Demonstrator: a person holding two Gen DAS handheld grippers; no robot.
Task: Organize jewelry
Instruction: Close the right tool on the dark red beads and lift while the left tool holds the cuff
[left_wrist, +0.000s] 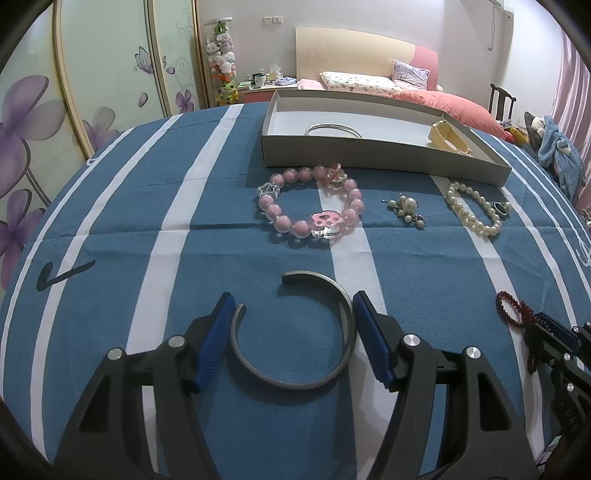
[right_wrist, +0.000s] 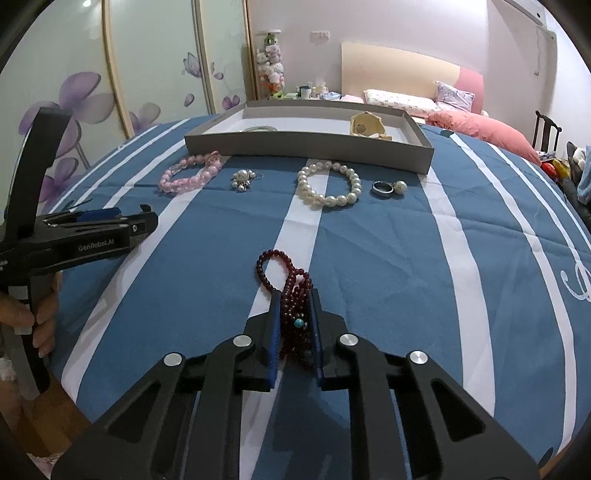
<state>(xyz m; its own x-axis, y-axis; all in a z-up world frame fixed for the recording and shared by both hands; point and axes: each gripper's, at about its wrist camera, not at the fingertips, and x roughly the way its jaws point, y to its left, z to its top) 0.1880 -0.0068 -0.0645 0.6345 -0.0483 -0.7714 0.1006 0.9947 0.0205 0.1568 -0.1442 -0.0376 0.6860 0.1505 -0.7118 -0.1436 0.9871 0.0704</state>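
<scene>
A grey open cuff bangle (left_wrist: 314, 276) lies low over the blue striped cloth, and my left gripper (left_wrist: 291, 302) is shut on it with a blue pad against each side. The right wrist view shows that left gripper (right_wrist: 144, 218) side-on at the left, with a hand on its handle. My right gripper (right_wrist: 294, 295) is shut on a bunched string of dark red beads (right_wrist: 297, 321), whose loop pokes out ahead of the tips. The left wrist view catches the right gripper (left_wrist: 543, 321) and the red beads (left_wrist: 511, 306) at its right edge.
A shallow grey box (left_wrist: 369, 157) at the back holds a silver bangle (left_wrist: 332, 129) and a cream piece (left_wrist: 448, 138). In front of it lie a pink bead bracelet (left_wrist: 275, 211), a pearl cluster (left_wrist: 408, 206), a pearl bracelet (right_wrist: 328, 201), a ring (right_wrist: 383, 192) and a pearl stud (right_wrist: 400, 187).
</scene>
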